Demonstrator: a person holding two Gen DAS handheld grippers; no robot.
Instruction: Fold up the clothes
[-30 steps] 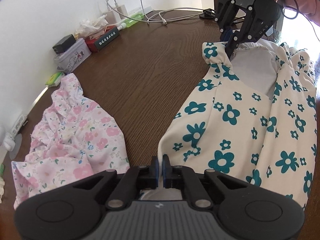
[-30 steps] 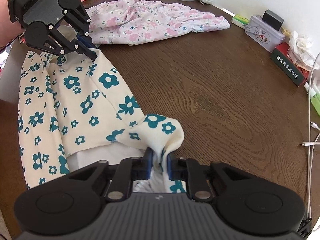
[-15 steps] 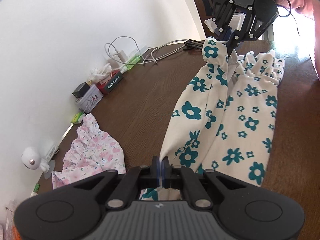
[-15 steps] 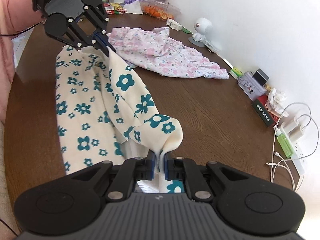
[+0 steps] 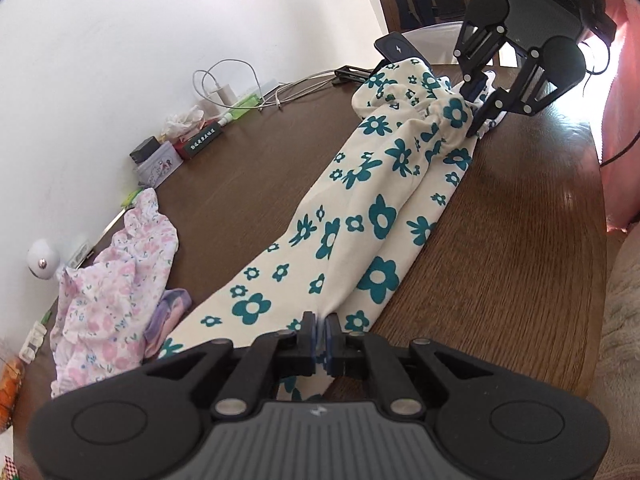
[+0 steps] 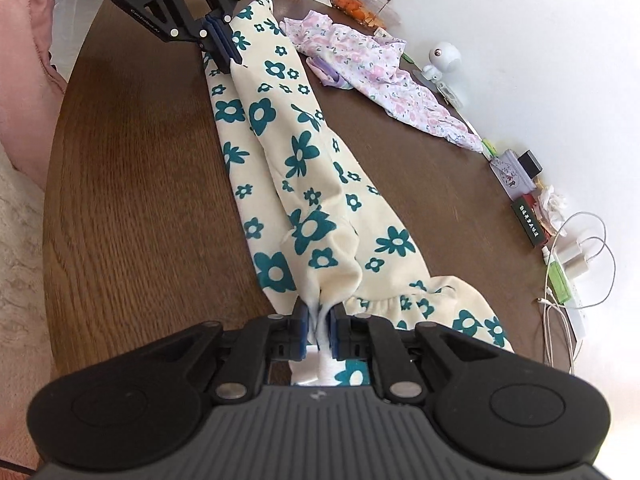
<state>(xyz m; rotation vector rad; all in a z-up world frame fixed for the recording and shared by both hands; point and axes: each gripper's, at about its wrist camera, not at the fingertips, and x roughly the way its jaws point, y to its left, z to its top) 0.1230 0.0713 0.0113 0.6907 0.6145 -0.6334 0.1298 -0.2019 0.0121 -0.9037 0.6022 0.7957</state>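
Note:
A cream garment with teal flowers (image 5: 360,208) is stretched long between my two grippers over the brown table (image 5: 520,280). My left gripper (image 5: 320,326) is shut on one end of it. My right gripper (image 6: 319,316) is shut on the other, gathered end. The garment also shows in the right wrist view (image 6: 296,152). In the left wrist view the right gripper (image 5: 478,120) pinches the far end. In the right wrist view the left gripper (image 6: 224,54) pinches the far end.
A pink floral garment (image 5: 108,304) lies crumpled near the wall, also in the right wrist view (image 6: 384,80). Along the wall stand a tin (image 5: 158,164), a dark box (image 6: 530,226), chargers and cables (image 6: 580,256), and a small white camera (image 6: 442,56). A chair (image 5: 424,4) stands beyond the table.
Both grippers moved apart and down, pulling the lifted flowered garment out long and narrow close to the table. Both grips stayed shut.

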